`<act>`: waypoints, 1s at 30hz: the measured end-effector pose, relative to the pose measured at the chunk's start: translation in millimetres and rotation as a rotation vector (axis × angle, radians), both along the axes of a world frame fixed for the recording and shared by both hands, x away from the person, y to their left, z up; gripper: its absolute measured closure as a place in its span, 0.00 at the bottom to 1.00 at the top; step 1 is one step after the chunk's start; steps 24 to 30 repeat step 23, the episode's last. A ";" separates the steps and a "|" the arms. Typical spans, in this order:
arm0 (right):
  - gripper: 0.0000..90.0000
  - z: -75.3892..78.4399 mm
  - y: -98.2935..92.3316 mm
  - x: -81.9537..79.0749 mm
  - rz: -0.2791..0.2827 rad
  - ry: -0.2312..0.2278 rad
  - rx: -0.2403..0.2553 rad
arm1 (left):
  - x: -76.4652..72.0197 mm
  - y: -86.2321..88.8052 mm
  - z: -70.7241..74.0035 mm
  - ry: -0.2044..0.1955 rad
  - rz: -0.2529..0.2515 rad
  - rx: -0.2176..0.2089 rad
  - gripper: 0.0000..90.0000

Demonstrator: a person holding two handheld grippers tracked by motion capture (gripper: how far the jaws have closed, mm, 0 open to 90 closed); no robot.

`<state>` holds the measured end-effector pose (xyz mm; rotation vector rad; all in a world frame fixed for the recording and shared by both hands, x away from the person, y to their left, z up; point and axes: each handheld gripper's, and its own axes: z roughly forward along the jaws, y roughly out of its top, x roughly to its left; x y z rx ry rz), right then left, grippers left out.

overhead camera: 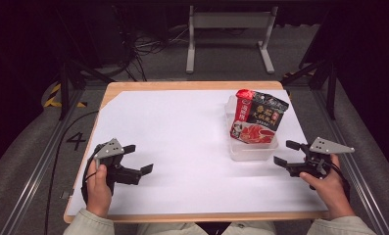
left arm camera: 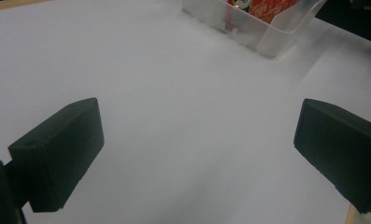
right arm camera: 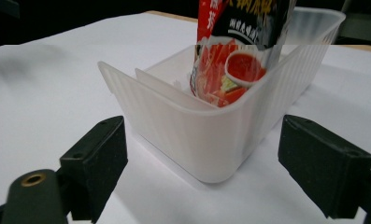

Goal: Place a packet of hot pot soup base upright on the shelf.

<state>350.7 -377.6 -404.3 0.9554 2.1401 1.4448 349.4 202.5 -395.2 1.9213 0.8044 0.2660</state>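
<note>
A red and black food packet (overhead camera: 258,117) stands upright in a translucent plastic bin (overhead camera: 251,151) at the right of the table. My right gripper (overhead camera: 285,153) rests just right of the bin's near end, open and holding nothing. In the right gripper view the bin (right arm camera: 197,126) sits close ahead between the spread jaws of the right gripper (right arm camera: 202,172), and the packet (right arm camera: 234,51) leans inside it. My left gripper (overhead camera: 139,158) lies low over the white sheet at the near left, open and holding nothing. In the left gripper view its jaws (left arm camera: 197,154) frame bare sheet, with the bin (left arm camera: 267,37) far ahead.
A white sheet (overhead camera: 182,137) covers most of the wooden table (overhead camera: 192,85). Metal rails run along both sides of the table. A white stand (overhead camera: 229,34) and cables lie on the floor beyond the far edge.
</note>
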 end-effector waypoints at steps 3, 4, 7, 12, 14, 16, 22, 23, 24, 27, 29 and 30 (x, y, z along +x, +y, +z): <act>0.17 -4.0 1.1 2.7 -0.004 0.010 -0.004 | 0.8 0.2 -1.6 0.008 0.006 -0.003 0.03; 0.17 -4.6 1.1 3.3 -0.006 0.006 -0.010 | 1.3 0.7 -2.1 0.006 0.003 -0.001 0.03; 0.17 -10.6 0.5 4.4 -0.012 0.022 -0.011 | 1.9 1.9 -4.5 0.008 0.007 -0.006 0.03; 0.17 -20.8 3.0 5.9 -0.017 0.050 -0.043 | 3.0 3.0 -8.6 0.014 0.009 -0.007 0.03; 0.17 -23.4 5.7 6.7 -0.015 0.060 -0.059 | 3.2 3.1 -9.8 0.017 0.010 -0.008 0.03; 0.17 -24.7 7.9 7.2 -0.017 0.064 -0.066 | 3.3 2.8 -10.7 0.023 0.007 -0.009 0.03; 0.17 -28.3 11.0 8.5 -0.030 0.078 -0.080 | 2.7 2.9 -13.5 0.033 0.001 -0.018 0.03; 0.18 -29.0 11.7 8.9 -0.036 0.085 -0.077 | 2.9 3.5 -14.2 0.035 0.003 -0.013 0.03; 0.18 -29.0 11.7 8.9 -0.036 0.085 -0.077 | 2.9 3.5 -14.2 0.035 0.003 -0.013 0.03; 0.18 -29.0 11.7 8.9 -0.036 0.085 -0.077 | 2.9 3.5 -14.2 0.035 0.003 -0.013 0.03; 0.18 -29.0 11.7 8.9 -0.036 0.085 -0.077 | 2.9 3.5 -14.2 0.035 0.003 -0.013 0.03; 0.18 -29.0 11.7 8.9 -0.036 0.085 -0.077 | 2.9 3.5 -14.2 0.035 0.003 -0.013 0.03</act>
